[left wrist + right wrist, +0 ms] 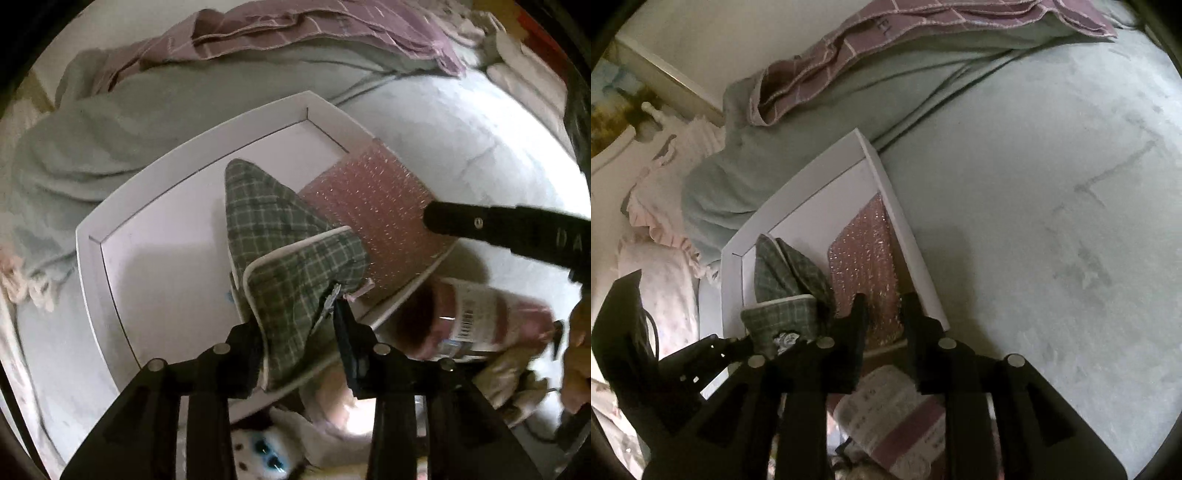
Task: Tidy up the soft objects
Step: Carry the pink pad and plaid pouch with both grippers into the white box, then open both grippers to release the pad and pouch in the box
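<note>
A white shallow box [110,206] lies on the bed; it also shows in the right wrist view [908,236]. In it lie a green plaid pouch [280,236] and a pink bubble-wrap sheet [384,206]. My left gripper [299,332] is shut on the near end of the plaid pouch, at its zipper. The pouch [786,280] and bubble wrap [864,251] also show in the right wrist view. My right gripper [882,314] is open and empty just above the bubble wrap's near edge; one finger [498,229] reaches over the sheet.
A pale green blanket [110,122] and a purple checked cloth [295,26] are bunched behind the box. A pink labelled pack [480,317] lies right of the box. A white plush toy with blue eyes [266,454] lies below. A frilled pillow [661,229] is at left.
</note>
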`<state>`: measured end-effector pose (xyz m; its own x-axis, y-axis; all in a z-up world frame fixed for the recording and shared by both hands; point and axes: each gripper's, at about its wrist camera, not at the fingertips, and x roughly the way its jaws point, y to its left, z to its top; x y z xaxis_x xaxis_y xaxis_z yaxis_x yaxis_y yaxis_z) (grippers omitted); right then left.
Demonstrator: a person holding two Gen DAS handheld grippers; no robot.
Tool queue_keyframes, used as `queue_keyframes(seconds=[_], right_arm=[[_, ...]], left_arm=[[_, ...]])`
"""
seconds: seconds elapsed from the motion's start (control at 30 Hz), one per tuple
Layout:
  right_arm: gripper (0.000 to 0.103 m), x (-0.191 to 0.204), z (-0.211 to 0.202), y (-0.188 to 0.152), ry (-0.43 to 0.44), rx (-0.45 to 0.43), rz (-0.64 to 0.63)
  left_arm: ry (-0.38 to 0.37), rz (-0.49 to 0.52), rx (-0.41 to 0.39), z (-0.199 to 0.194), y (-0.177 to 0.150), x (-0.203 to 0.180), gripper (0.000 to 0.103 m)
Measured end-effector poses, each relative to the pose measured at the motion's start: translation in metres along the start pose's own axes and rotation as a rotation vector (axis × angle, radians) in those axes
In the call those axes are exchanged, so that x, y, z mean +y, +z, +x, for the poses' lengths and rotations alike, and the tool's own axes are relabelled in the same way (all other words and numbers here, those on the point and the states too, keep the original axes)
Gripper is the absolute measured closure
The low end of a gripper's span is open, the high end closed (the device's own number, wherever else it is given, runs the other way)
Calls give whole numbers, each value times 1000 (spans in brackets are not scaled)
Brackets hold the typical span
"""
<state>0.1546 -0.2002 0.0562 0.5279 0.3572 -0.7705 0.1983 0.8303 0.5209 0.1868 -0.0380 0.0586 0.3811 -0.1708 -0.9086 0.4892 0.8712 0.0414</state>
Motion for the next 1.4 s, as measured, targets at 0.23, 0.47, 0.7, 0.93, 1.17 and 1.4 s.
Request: queue_keyframes(seconds=[0.23, 0.47, 0.7, 0.93, 1.17, 1.4], right_arm=[[40, 11, -19, -1, -17, -81, -61], [63, 11, -43, 0, 4, -140, -76], [69, 38, -64, -1, -6, -94, -94], [69, 42, -103, 0, 19, -53, 96], [69, 63, -124, -32, -38, -15, 16], [68, 69, -119, -49, 32, 52, -143]], left_arm=[[-104, -89, -57, -31, -7, 12, 51], [-50, -296, -180, -61, -21, 20, 61], [103, -367, -182, -95, -25, -2, 66], [105, -647, -109, -127, -20, -7, 66], [178, -775, 23, -117, -44, -18, 71], [232, -682, 15, -130, -88, -3, 72]])
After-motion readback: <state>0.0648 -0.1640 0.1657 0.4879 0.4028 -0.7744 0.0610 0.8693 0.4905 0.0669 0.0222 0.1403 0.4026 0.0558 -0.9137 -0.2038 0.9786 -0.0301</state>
